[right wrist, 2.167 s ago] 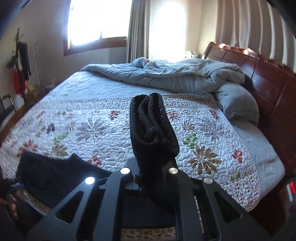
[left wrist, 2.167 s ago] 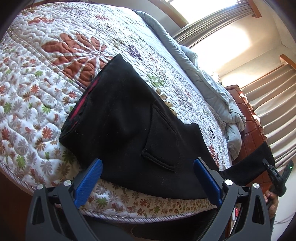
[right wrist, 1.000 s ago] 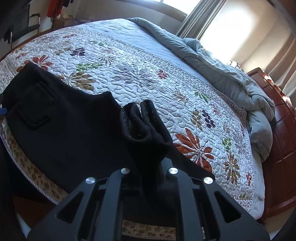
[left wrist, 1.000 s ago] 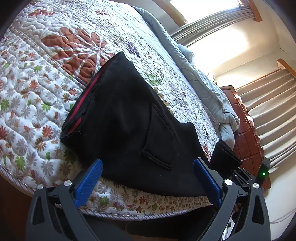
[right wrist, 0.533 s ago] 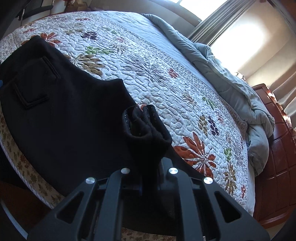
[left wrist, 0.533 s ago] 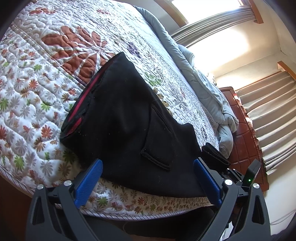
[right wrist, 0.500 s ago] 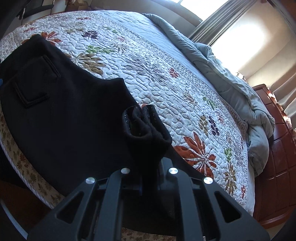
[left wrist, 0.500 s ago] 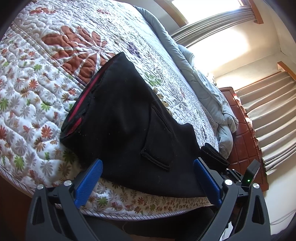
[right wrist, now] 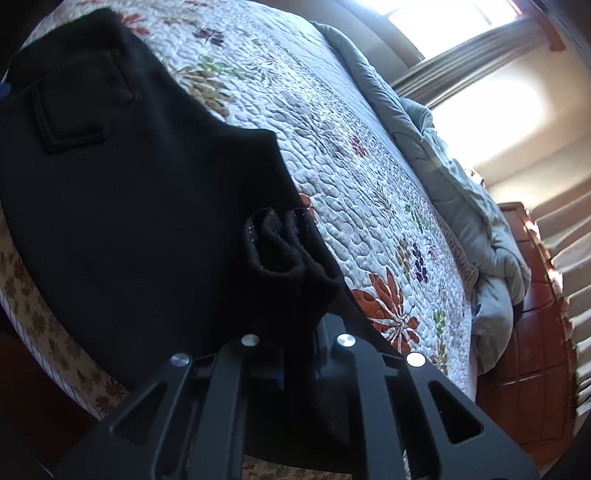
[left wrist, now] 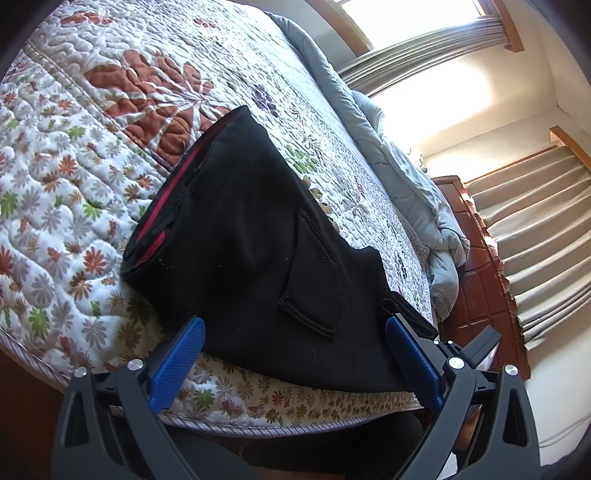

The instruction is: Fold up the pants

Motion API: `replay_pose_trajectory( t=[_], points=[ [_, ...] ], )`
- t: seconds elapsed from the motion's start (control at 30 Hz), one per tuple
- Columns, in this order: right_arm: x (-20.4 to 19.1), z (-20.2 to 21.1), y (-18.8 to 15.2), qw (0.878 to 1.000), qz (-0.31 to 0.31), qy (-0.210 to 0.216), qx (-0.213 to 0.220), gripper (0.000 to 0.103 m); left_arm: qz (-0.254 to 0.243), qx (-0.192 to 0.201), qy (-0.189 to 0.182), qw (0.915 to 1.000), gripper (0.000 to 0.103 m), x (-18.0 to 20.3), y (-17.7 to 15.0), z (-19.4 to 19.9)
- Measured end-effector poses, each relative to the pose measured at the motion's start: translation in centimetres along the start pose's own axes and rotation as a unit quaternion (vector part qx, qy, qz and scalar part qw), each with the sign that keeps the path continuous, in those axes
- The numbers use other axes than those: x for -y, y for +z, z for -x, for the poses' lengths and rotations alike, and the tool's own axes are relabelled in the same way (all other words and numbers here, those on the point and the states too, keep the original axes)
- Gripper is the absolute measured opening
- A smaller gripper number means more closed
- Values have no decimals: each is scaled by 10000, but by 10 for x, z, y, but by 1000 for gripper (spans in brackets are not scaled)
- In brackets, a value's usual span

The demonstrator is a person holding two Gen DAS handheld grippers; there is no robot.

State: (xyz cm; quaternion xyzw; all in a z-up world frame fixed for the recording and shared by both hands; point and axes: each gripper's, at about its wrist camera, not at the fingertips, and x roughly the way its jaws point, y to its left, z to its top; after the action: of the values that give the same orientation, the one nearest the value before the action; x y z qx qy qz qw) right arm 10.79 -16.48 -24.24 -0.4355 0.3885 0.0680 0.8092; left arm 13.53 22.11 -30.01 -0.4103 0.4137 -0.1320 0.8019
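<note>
Black pants (left wrist: 251,254) stretch from waistband at upper left toward lower right, hems clamped in the right gripper (right wrist: 295,354); the left gripper (left wrist: 295,365) hovers, jaws apart.

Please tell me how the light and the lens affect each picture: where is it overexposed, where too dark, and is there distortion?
Left wrist view: the window is blown out white, the black fabric pants show little detail, and the fisheye bends the floral quilted bedspread. Right wrist view: the window is again overexposed, the pants bunched in the shut right tongs are nearly featureless black, and the corners are vignetted.
</note>
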Motion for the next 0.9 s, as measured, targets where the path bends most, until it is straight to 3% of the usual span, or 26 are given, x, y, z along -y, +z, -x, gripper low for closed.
replay_pose_trajectory(
  t=[0.33, 0.7, 0.8, 0.9],
  points=[
    [-21, -8, -3, 9990, 399, -122, -129, 9, 58, -32, -107, 9999, 99, -4, -1, 5],
    [-38, -18, -8, 9984, 480, 37, -287, 16, 99, -115, -129, 9998, 98, -6, 6, 0],
    [-36, -18, -7, 9986, 419, 132, -300, 21, 112, -148, -140, 9997, 98, -7, 8, -2],
    [-30, -12, -6, 9985, 303, 363, -275, 33, 80, -163, -105, 9998, 98, -6, 8, -3]
  ],
)
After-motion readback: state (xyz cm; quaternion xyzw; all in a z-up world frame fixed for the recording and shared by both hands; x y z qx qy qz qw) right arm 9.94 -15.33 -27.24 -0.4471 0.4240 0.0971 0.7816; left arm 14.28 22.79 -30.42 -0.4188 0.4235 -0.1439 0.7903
